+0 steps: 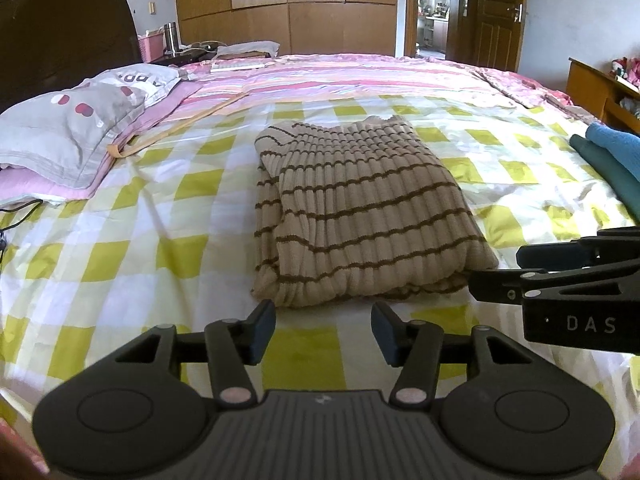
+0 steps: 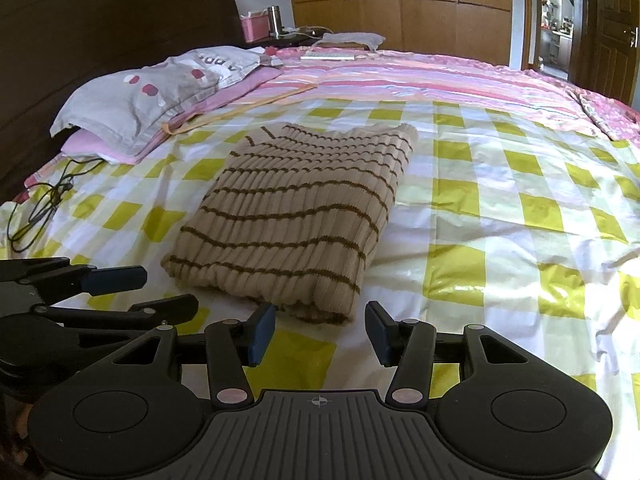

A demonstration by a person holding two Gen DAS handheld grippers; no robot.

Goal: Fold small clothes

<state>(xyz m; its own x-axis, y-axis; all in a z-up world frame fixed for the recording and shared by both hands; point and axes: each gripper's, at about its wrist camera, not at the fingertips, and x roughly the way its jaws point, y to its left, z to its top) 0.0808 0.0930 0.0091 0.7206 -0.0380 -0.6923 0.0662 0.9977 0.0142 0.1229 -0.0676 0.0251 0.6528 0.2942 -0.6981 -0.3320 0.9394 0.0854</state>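
Both grippers empty, jaws apart: left gripper (image 1: 323, 332) and right gripper (image 2: 321, 330) sit just short of the folded striped sweater's (image 1: 360, 216) near edge, not touching it. Sweater lies flat on the yellow-checked sheet (image 1: 120, 264). Beyond sweater: pink striped bedding (image 1: 340, 76), then wooden wardrobe (image 1: 288, 4); open door (image 1: 498, 12) beyond it to the right. Grey pillow (image 1: 68, 128) left of sweater, blue folded cloths (image 1: 612, 160) to its right. Pink basket (image 1: 151, 46) by headboard, contents unclear. "DAS" readable on right gripper body.

One striped sweater (image 1: 360, 208), one pillow (image 1: 68, 128), two folded blue-green cloths (image 1: 608, 160).
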